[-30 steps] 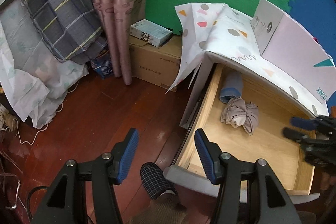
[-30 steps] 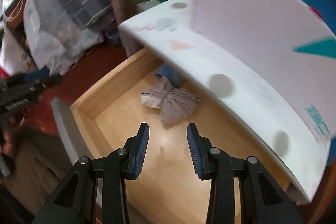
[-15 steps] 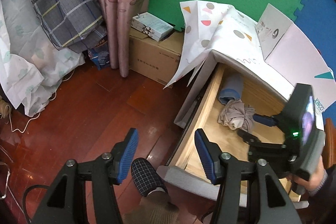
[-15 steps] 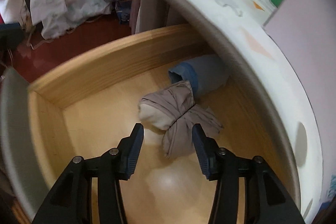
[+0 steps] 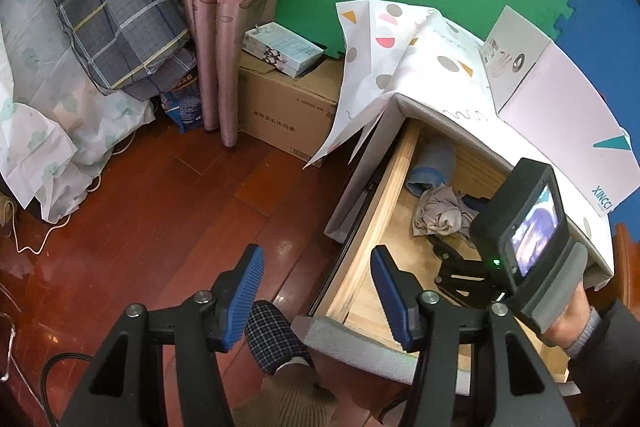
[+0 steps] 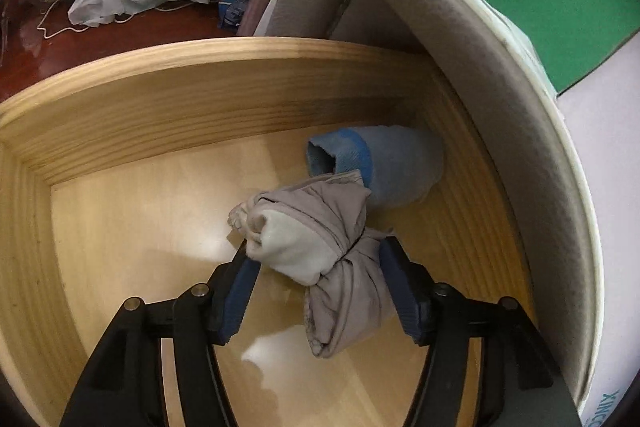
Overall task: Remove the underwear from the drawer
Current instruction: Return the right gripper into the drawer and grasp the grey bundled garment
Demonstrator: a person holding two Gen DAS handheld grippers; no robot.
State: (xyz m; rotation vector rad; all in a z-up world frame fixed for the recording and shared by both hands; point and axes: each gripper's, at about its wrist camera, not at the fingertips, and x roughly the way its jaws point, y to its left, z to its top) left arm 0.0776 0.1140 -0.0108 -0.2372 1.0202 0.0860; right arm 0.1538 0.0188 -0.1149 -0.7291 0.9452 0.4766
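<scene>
Underwear bundle (image 6: 320, 259): between right gripper (image 6: 316, 291) jaws, long axis crosswise, jaws spread, flanking, not yet clamped.
Left gripper (image 5: 316, 291): wide open, empty, outside drawer (image 5: 376, 227).

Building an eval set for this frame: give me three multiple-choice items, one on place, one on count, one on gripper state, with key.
1. Where is the grey underwear bundle?
A. on the floor
B. in the open wooden drawer
C. on the cabinet top

2. How many rolled garments lie in the drawer?
A. one
B. two
C. four

3. How does the right gripper stand?
A. jaws around the bundle
B. outside the drawer
C. shut on nothing

Key: 1 B, it lies on the drawer bottom. 2 B, the bundle plus a blue roll. 3 A, a jaw sits on each side.
</scene>
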